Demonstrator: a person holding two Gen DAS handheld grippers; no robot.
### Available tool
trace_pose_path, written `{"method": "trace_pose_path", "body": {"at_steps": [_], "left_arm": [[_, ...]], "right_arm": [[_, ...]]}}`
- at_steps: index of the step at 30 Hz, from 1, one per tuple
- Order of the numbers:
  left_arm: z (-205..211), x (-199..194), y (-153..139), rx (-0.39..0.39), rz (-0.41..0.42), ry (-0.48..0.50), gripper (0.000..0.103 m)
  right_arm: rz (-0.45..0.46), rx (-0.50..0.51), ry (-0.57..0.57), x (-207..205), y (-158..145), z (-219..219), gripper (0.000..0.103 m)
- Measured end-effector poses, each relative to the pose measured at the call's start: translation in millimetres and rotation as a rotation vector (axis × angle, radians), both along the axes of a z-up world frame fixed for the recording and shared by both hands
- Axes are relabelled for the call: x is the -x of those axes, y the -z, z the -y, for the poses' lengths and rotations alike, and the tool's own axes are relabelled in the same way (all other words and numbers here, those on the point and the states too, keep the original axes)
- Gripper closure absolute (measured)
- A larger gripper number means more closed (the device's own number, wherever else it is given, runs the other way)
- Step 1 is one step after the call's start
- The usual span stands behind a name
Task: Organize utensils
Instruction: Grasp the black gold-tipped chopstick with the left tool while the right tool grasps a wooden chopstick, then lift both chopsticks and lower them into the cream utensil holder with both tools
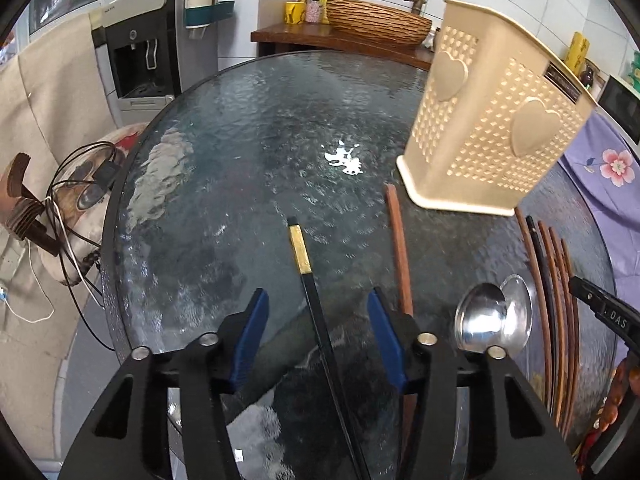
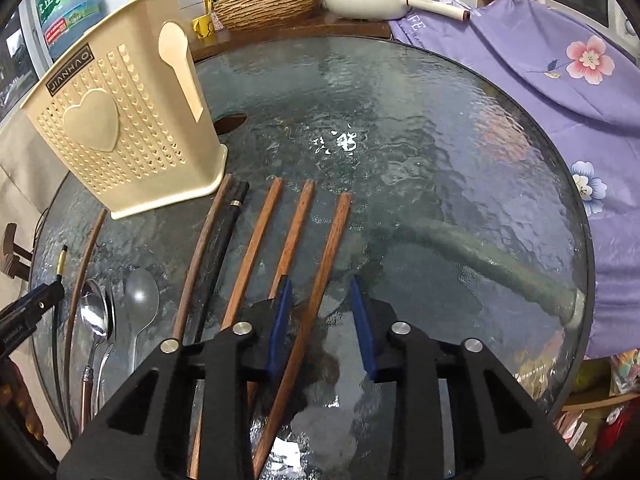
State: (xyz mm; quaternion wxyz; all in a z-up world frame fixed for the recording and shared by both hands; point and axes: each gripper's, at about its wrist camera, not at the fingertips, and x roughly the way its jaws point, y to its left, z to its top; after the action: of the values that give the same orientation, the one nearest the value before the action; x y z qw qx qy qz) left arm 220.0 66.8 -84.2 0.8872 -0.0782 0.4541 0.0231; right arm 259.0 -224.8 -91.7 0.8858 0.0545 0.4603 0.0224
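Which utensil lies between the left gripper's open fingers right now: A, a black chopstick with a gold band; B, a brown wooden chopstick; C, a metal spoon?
A: the black chopstick with a gold band runs between the open fingers of the left gripper, untouched by either.

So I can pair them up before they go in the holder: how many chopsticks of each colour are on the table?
Brown chopsticks: 5
Black chopsticks: 2
Total: 7
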Motion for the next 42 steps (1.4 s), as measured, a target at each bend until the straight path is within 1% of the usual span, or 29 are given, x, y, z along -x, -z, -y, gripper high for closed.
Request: {"method": "trace_pose_path", "body": {"at_steps": [5, 7, 9, 10, 12, 15, 18, 20, 23, 28, 32, 36, 39, 42], "left_arm": [[0, -10, 0, -0.004, -0.007, -0.004, 0.059], [1, -13, -1, -0.003, -0.010, -0.003, 0.062], [2, -15, -1, -0.004, -0.011, 0.002, 0.068], [3, -17, -1, -0.007, -0.013, 0.003, 0.070], [3, -20, -1, -0.008, -0.016, 0.005, 0.077], [2, -25, -1, 0.001, -0.021, 0.005, 0.085], [3, -30, 0, 0.003, -0.025, 0.007, 0.092], [4, -33, 1, -0.002, -0.025, 0.009, 0.094], [7, -38, 1, -0.001, -0.025, 0.016, 0.095], [10, -45, 2, 0.011, -0.022, 0.030, 0.095], [7, -49, 1, 0.056, -0.018, 0.039, 0.096], [8, -47, -11, 0.078, 0.035, 0.053, 0.096], [8, -39, -32, 0.102, 0.101, 0.072, 0.096], [10, -27, -59, 0.120, 0.175, 0.093, 0.096]], "right_arm": [[-0.003, -0.015, -0.001, -11, 0, 3, 0.079], [-0.004, -0.019, -0.002, -16, 0, 4, 0.082], [-0.008, -0.021, -0.003, -22, 0, 4, 0.084], [-0.009, -0.021, -0.006, -25, 0, 5, 0.084], [-0.010, -0.019, -0.009, -31, -1, 4, 0.086], [-0.011, -0.035, 0.000, -40, 1, 6, 0.092], [-0.017, -0.044, -0.002, -48, 1, 5, 0.093], [-0.018, -0.044, -0.007, -54, 1, 4, 0.093], [-0.020, -0.041, -0.016, -60, 2, 3, 0.093], [-0.021, -0.079, -0.025, -68, 6, 8, 0.095], [0.018, -0.098, -0.034, -67, 2, 12, 0.095], [0.089, -0.107, -0.055, -60, -15, 12, 0.095], [0.153, -0.142, -0.070, -53, -35, 16, 0.095], [0.232, -0.186, -0.100, -41, -62, 19, 0.095]]}}
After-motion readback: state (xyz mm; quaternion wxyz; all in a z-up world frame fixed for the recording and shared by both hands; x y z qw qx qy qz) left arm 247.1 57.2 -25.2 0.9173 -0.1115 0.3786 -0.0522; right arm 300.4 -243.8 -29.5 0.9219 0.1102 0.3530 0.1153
